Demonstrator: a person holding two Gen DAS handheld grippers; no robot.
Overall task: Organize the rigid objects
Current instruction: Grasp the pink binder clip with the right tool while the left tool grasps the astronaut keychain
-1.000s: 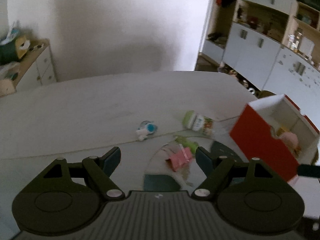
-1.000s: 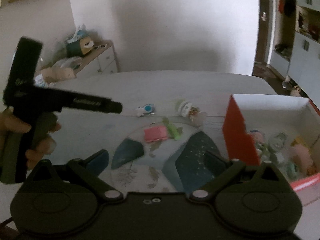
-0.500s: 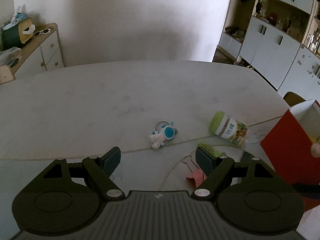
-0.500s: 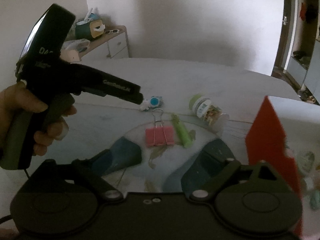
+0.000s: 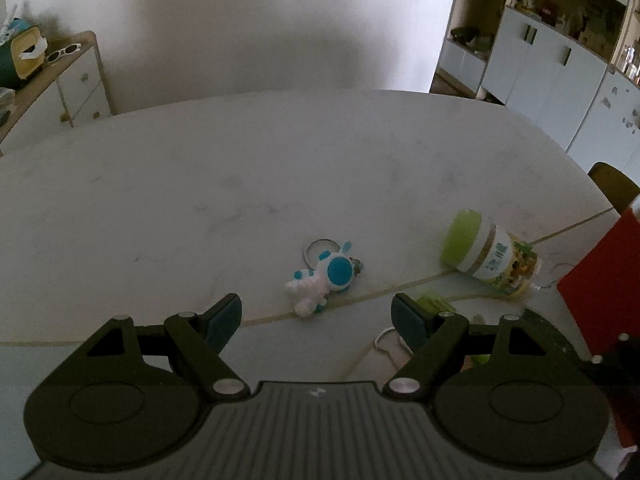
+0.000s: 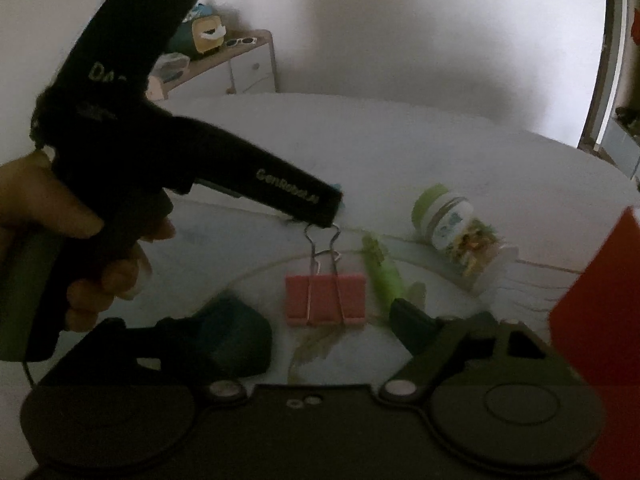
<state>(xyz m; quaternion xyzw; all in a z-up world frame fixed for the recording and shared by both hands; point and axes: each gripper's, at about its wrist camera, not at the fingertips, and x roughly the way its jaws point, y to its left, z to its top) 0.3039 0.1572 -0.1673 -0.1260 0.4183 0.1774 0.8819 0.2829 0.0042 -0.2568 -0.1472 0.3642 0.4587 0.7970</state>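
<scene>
A white and blue astronaut keychain point(image 5: 322, 278) lies on the table just ahead of my open, empty left gripper point(image 5: 316, 316). A green-lidded jar point(image 5: 490, 256) lies on its side to the right; it also shows in the right wrist view point(image 6: 456, 228). A pink binder clip point(image 6: 325, 298) and a green clip point(image 6: 382, 270) lie on a round patterned mat just ahead of my open, empty right gripper point(image 6: 332, 326). The left gripper body point(image 6: 168, 148) crosses that view at the left and hides the keychain.
A red box point(image 5: 604, 280) stands at the right; its wall also shows in the right wrist view point(image 6: 600, 300). A sideboard point(image 5: 52, 80) with clutter is at the far left. White cabinets point(image 5: 560, 60) line the far right. The white table point(image 5: 240, 176) stretches ahead.
Both grippers have moved forward and lower toward the objects. The left one swung left onto the keychain; the binder clip now sits close between the right fingers. The box slid to the right edge.
</scene>
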